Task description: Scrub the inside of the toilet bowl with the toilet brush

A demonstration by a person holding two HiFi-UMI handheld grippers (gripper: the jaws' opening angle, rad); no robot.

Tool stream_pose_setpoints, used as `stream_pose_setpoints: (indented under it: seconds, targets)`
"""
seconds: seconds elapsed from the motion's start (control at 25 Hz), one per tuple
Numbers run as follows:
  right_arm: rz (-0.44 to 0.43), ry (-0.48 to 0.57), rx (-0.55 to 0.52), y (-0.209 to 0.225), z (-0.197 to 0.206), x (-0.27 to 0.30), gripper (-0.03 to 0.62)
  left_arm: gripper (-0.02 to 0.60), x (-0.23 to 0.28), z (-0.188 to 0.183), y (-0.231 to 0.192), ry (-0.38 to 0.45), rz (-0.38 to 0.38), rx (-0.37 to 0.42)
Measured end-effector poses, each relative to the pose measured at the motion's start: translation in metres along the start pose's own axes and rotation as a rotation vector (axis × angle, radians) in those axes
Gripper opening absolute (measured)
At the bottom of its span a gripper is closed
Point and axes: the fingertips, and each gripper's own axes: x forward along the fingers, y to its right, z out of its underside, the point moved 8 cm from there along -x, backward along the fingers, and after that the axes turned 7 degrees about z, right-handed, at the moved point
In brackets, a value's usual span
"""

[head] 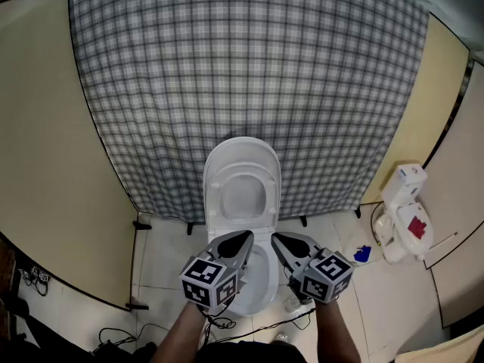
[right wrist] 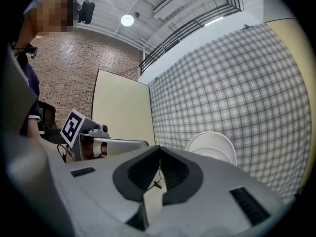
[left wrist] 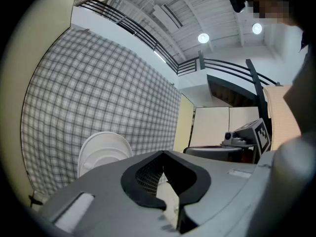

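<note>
The checked curtain (head: 242, 66) fills the back of the stall, with beige panels (head: 45, 150) on either side. The toilet (head: 242, 161) stands against the curtain with lid and seat raised, and its bowl (head: 261, 274) is open right below the two tools. The left tool (head: 243, 239) and right tool (head: 278, 239) hang side by side over the front of the bowl. Each one's own view shows its jaws together with nothing between them.

No brush can be picked out for sure. A white thing (head: 404, 221) with a red label stands on the floor well to the right of the toilet. It may be the brush in its holder, but the lens warps it too much to say. A small blue thing (head: 363, 254) lies between it and the toilet, and something clear (head: 291, 303) sits just under the right tool. Neither can be identified.

A toilet brush is probably light, with a stiff, smooth plastic handle and springy bristles. It would be best clamped high on the handle, squarely across the shaft so it does not twist while scrubbing. It may be wet and slick.

The front rim of the bowl and most of its inside are covered by the tools. Both tool views look level at the raised lid and do not reach the floor.
</note>
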Motion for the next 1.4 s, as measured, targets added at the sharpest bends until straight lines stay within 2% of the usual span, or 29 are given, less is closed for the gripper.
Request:
stream_pose_setpoints:
  seconds: [0.2,0.4,0.56,0.72,0.92,1.08,1.12,1.16,1.36,1.4]
  targets:
    - [0.016,-0.007,-0.066,0.005,0.000,0.016,0.008,0.009,0.001,0.012,-0.025,-0.035,-0.025,0.019]
    - [0.051,-0.071,-0.070,0.026,0.029,0.013,0.006,0.009,0.010,0.043,-0.030,-0.066,-0.040,-0.037]
    - [0.095,-0.135,-0.044,0.045,0.065,0.006,0.008,0.009,0.022,0.073,-0.032,-0.110,-0.049,-0.057]
    - [0.170,-0.178,-0.032,0.053,0.106,-0.007,0.023,0.009,0.023,0.120,-0.031,-0.158,-0.056,-0.084]
    - [0.229,-0.280,0.029,0.071,0.164,-0.021,0.028,0.009,0.036,0.174,-0.031,-0.240,-0.036,-0.140]
    - [0.279,-0.311,0.085,0.095,0.212,-0.025,0.033,0.009,0.061,0.213,-0.030,-0.261,-0.010,-0.153]
    - [0.288,-0.316,0.100,0.101,0.225,-0.027,0.070,0.009,0.067,0.224,-0.029,-0.265,0.001,-0.154]
    - [0.299,-0.325,0.112,0.107,0.237,-0.029,0.149,0.009,0.073,0.234,-0.027,-0.267,0.018,-0.157]
    - [0.368,-0.417,0.094,0.133,0.303,-0.050,0.176,0.009,0.090,0.290,-0.016,-0.269,0.090,-0.187]
    - [0.375,-0.444,0.093,0.137,0.318,-0.054,0.227,0.009,0.093,0.301,-0.015,-0.281,0.091,-0.190]
